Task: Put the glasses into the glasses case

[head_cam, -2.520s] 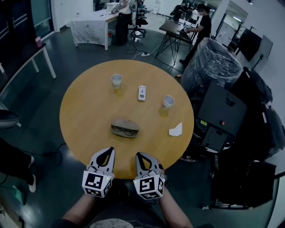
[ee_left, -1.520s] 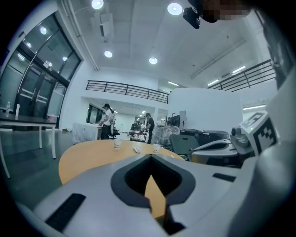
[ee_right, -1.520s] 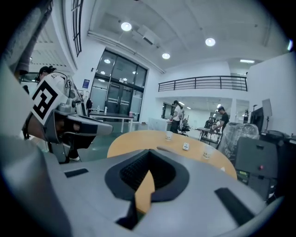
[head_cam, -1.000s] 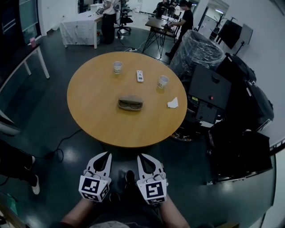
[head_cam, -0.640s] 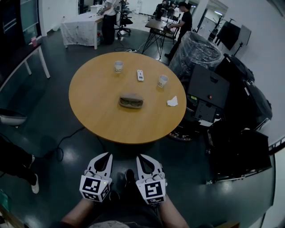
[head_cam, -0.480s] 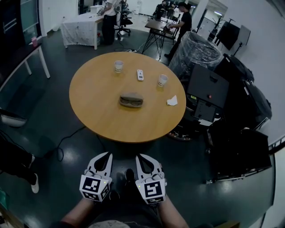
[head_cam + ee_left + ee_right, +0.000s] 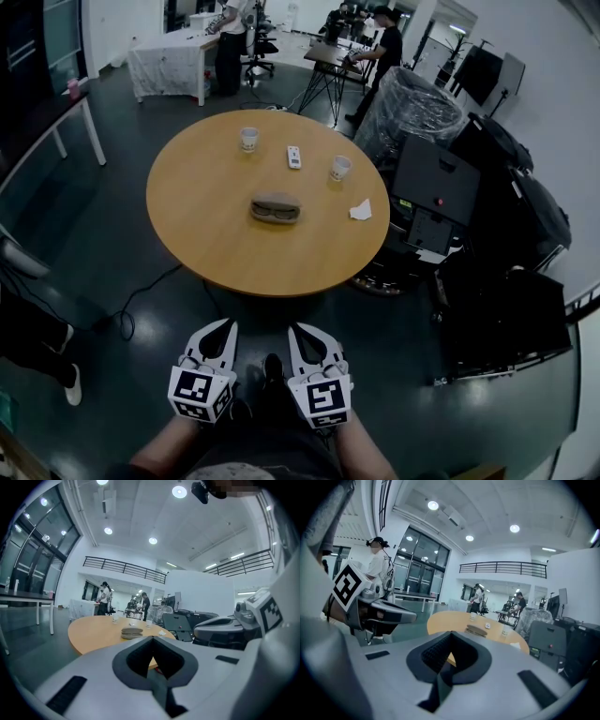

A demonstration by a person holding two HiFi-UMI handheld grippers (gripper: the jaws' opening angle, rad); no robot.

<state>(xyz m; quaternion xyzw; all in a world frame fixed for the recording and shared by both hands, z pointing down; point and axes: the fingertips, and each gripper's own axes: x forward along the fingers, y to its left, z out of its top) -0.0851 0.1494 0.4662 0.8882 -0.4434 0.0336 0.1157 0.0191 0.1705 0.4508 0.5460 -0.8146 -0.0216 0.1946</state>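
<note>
A grey-brown glasses case [image 7: 275, 208] lies near the middle of the round wooden table [image 7: 216, 239], and dark glasses seem to rest in its front half; it is too small to be sure. Both grippers hang side by side over the dark floor, well short of the table's near edge. My left gripper [image 7: 228, 325] is shut with nothing in it, and so is my right gripper [image 7: 293, 328]. In the left gripper view the case [image 7: 131, 633] sits far beyond the shut left gripper [image 7: 152, 641]. The right gripper view shows the case [image 7: 476, 630] past the right gripper [image 7: 451, 633].
On the table's far half stand two paper cups [image 7: 247, 139] [image 7: 340, 168], a white remote [image 7: 293, 157] and a crumpled tissue [image 7: 360, 210]. Dark equipment [image 7: 436, 197] and a plastic-wrapped bulk [image 7: 412, 108] crowd the table's right side. A cable [image 7: 150, 286] runs across the floor at left.
Since 2.5 s ago the view has pulled back from the table, so both grippers now hang over the floor. Over the last second almost nothing has moved.
</note>
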